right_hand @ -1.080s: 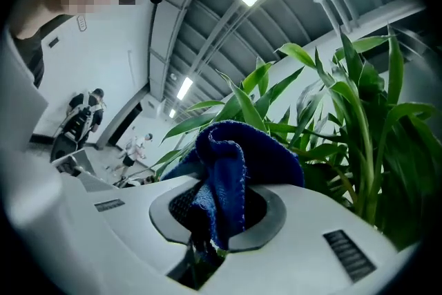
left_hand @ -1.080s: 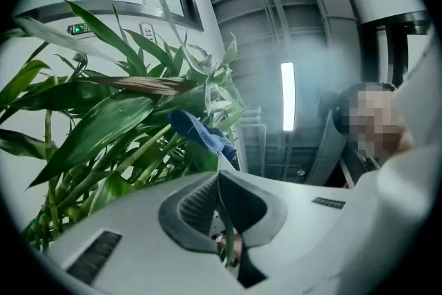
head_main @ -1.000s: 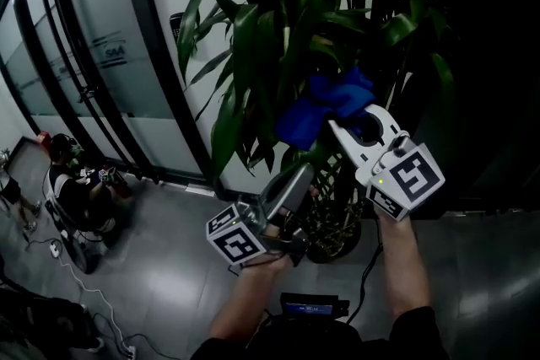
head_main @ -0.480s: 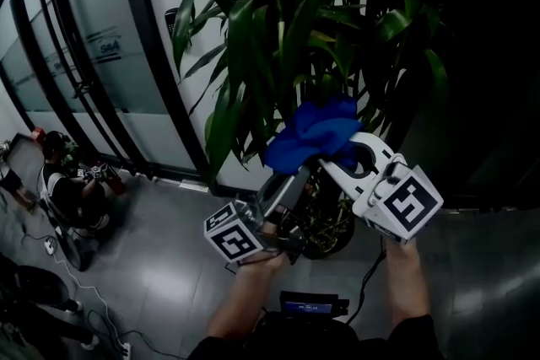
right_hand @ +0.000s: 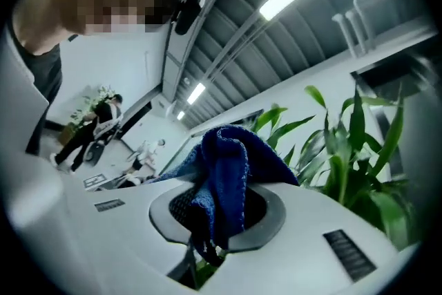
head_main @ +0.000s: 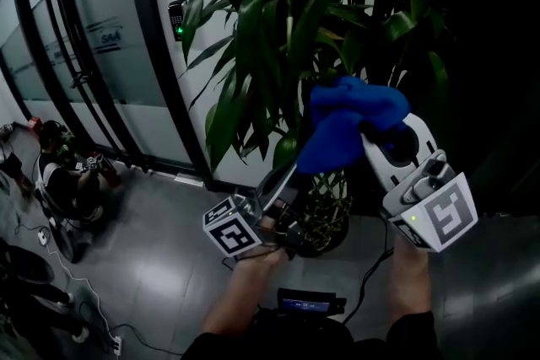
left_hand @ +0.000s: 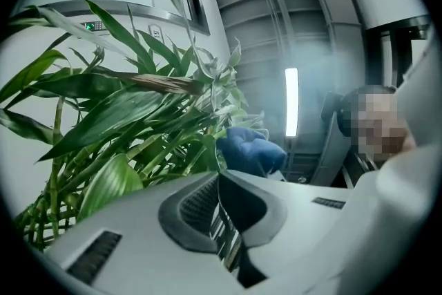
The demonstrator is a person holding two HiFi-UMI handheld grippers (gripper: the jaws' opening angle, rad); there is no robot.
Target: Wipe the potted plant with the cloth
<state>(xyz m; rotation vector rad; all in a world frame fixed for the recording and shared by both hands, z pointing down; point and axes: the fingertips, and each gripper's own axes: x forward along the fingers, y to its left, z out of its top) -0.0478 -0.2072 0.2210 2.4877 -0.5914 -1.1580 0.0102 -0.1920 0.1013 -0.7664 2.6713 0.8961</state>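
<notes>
A: Clamped the blue cloth (head_main: 346, 118) in the right gripper (head_main: 373, 137), shut tight on a fold, with the rest bunched over the tips.

B: Checked that in the right gripper view: draped across both pads and hung down between them. Placed where against the potted plant (head_main: 278, 21)?

A: Held up at mid-height, a touch right of the middle, in among the long green leaves. Touching or just in front, could not tell.

B: And the left gripper (head_main: 287, 174)?

A: Closed right up, pad against pad. Pointed on an upward slant into the lower foliage, below and left of the cloth.

B: Anything nipped there?

A: Spotted one leaf (left_hand: 200, 148) running down towards the tips in the left gripper view. Pinched or merely alongside, could not tell.

B: Found the pot (head_main: 325, 232)?

A: Found it, dark, down on the grey floor (head_main: 152, 265), just beyond the left marker cube (head_main: 232, 230).

B: Round about?

A: Picked out a black-framed glass partition (head_main: 93, 55) to the left, a card reader (head_main: 176, 17) lit green beside it, and a seated person (head_main: 72, 181) well off to the left.
</notes>
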